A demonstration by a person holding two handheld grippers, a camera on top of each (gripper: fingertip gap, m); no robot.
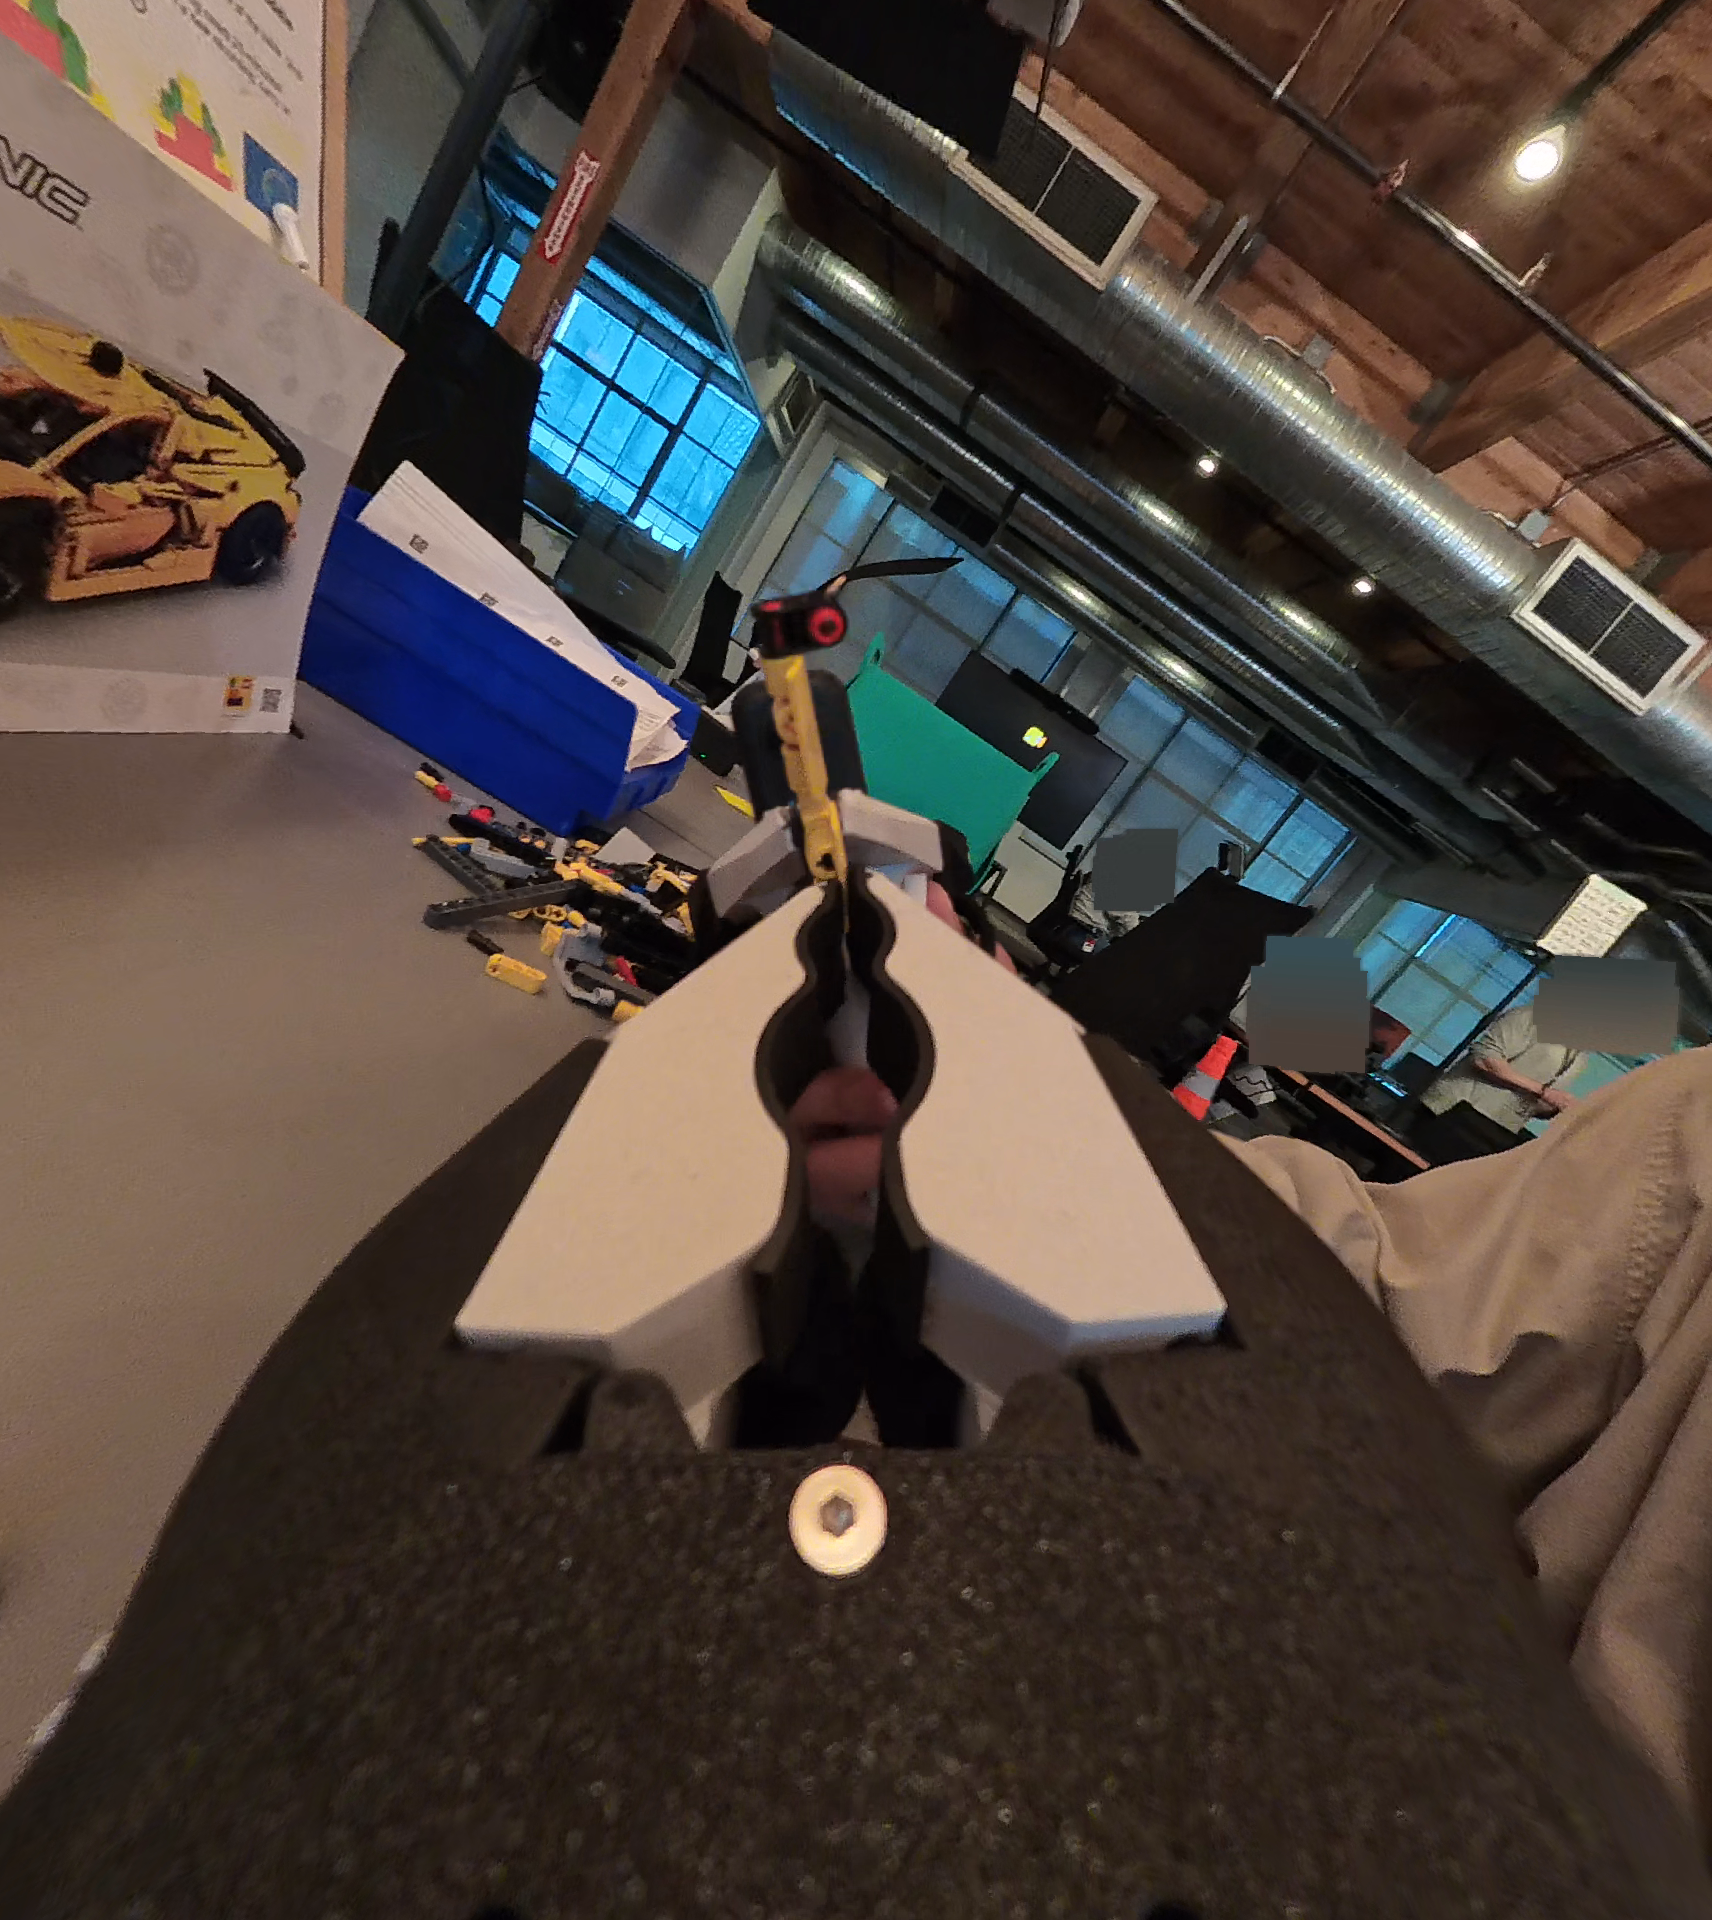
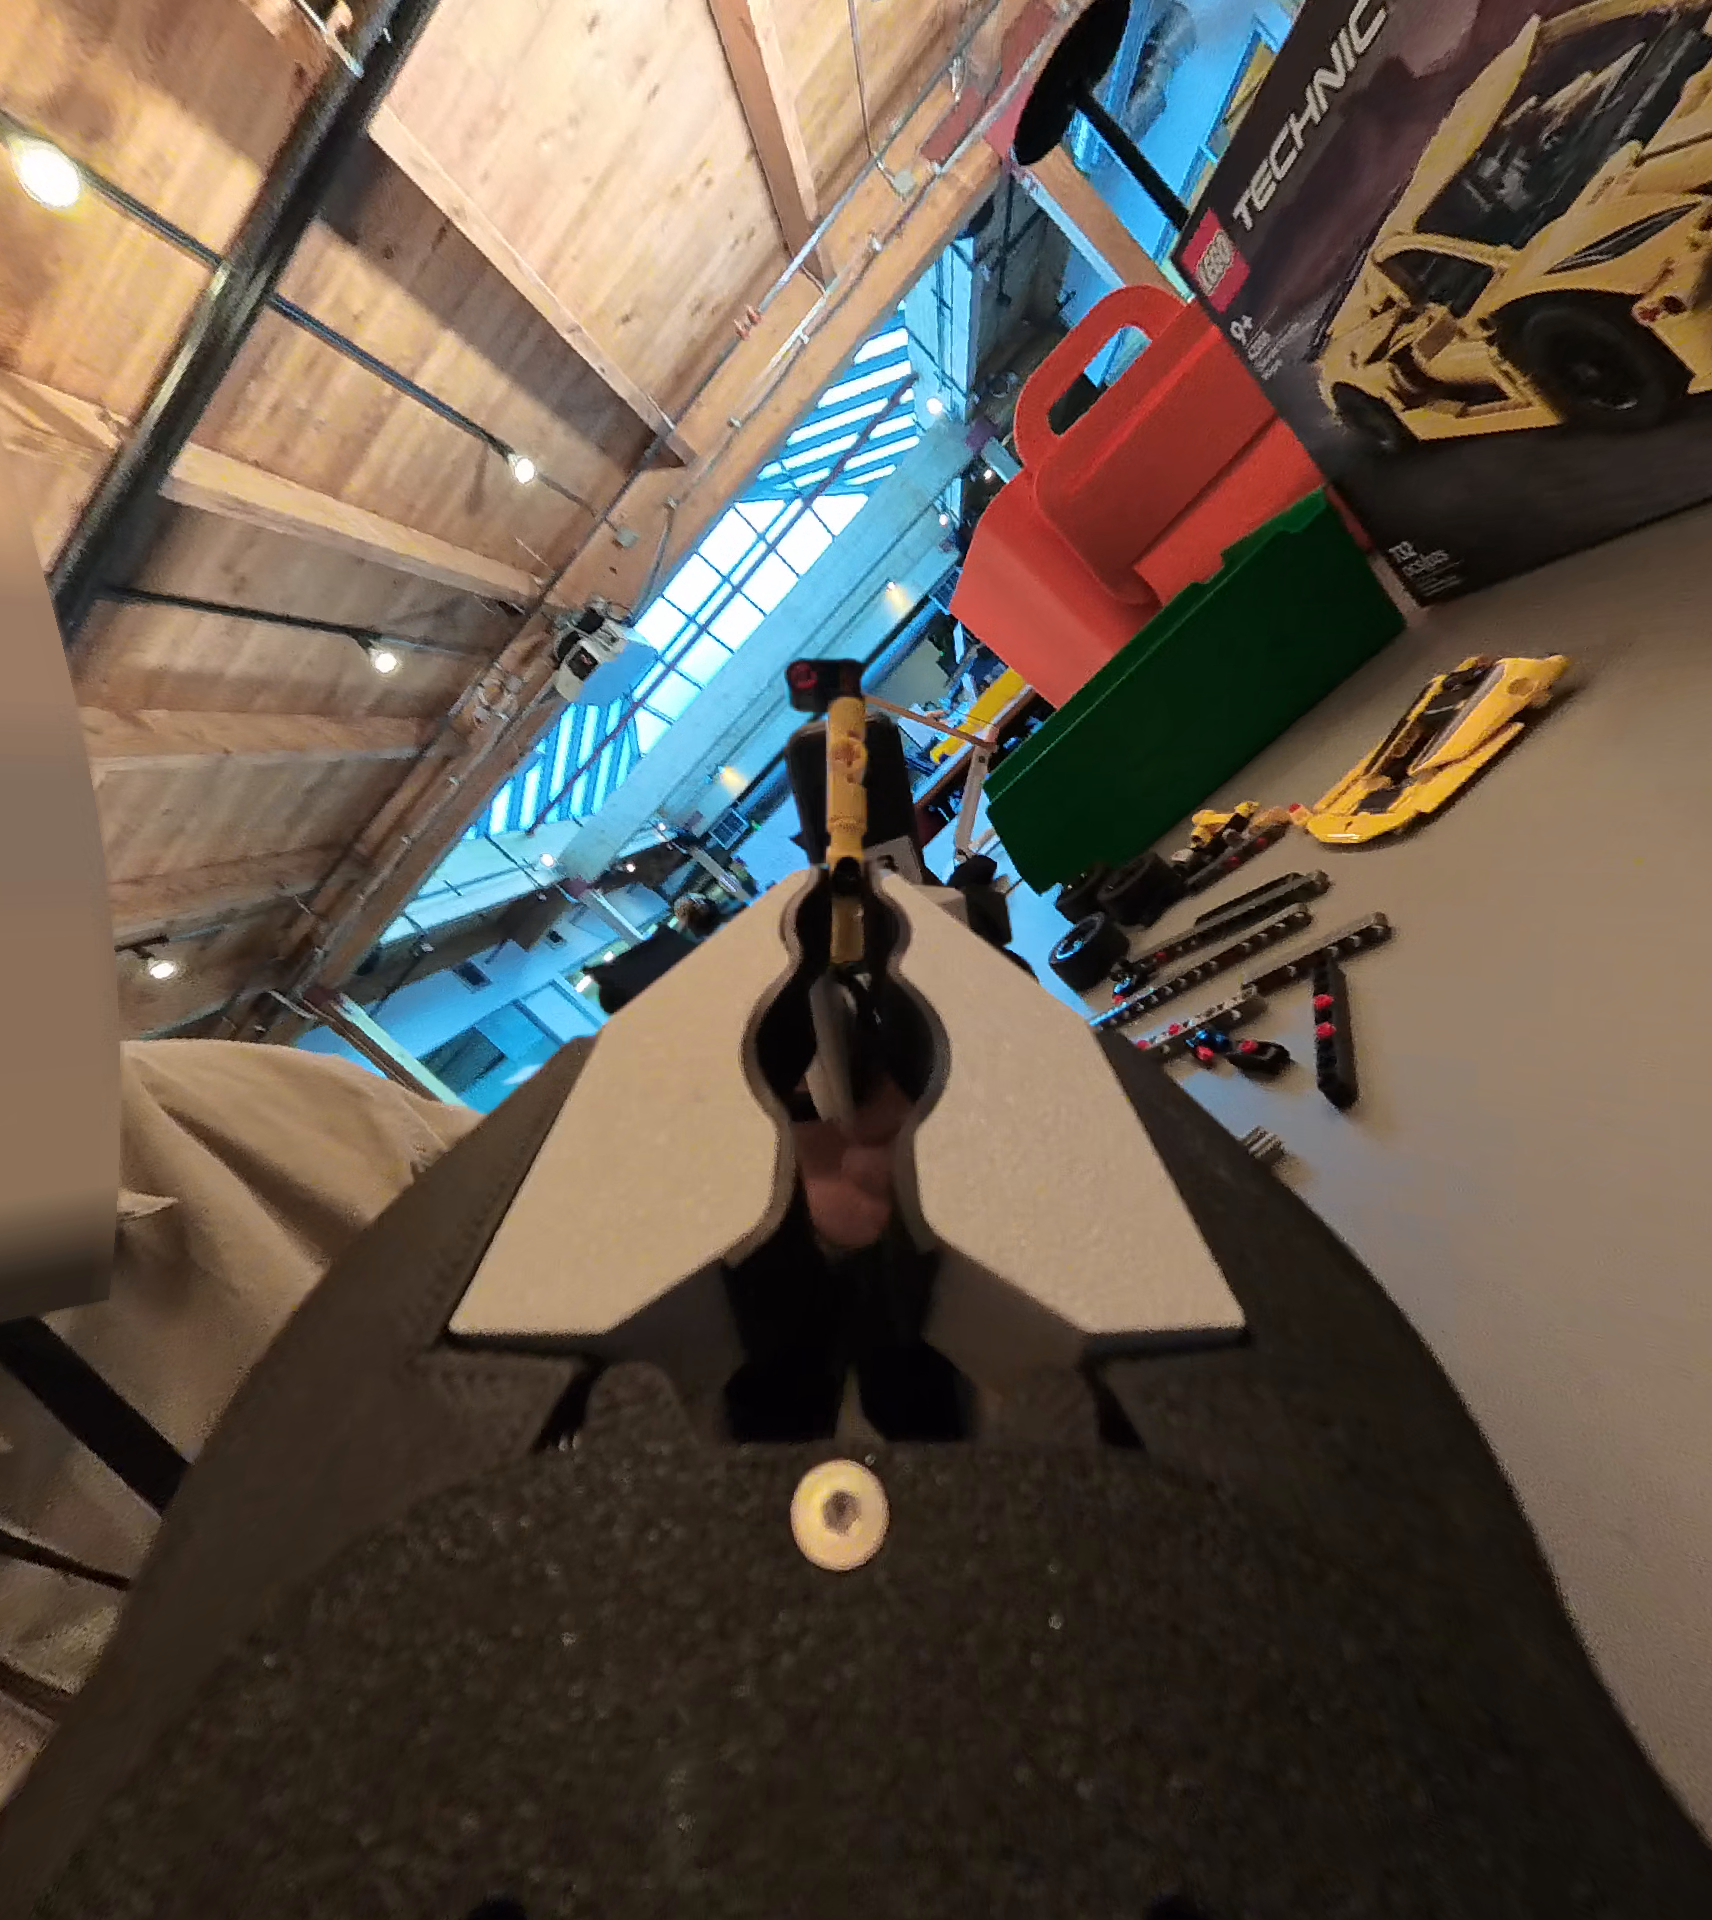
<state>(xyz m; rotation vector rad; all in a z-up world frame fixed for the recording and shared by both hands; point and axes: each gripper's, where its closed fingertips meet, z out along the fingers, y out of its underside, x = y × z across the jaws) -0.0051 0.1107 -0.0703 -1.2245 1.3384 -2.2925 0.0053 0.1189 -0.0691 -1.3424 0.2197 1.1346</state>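
Both grippers, left (image 1: 844, 914) and right (image 2: 844, 899), pinch one yellow beam (image 1: 802, 764) from opposite ends; keeping them aligned should prevent twisting.

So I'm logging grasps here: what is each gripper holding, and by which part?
Both grip one yellow toy beam at its lower end: left gripper, right gripper. Its red-and-black tip sticks out free.

Left gripper (image 1: 844, 894) and right gripper (image 2: 844, 883) raised off table (image 1: 156, 987), tip to tip, both jaws clamped.
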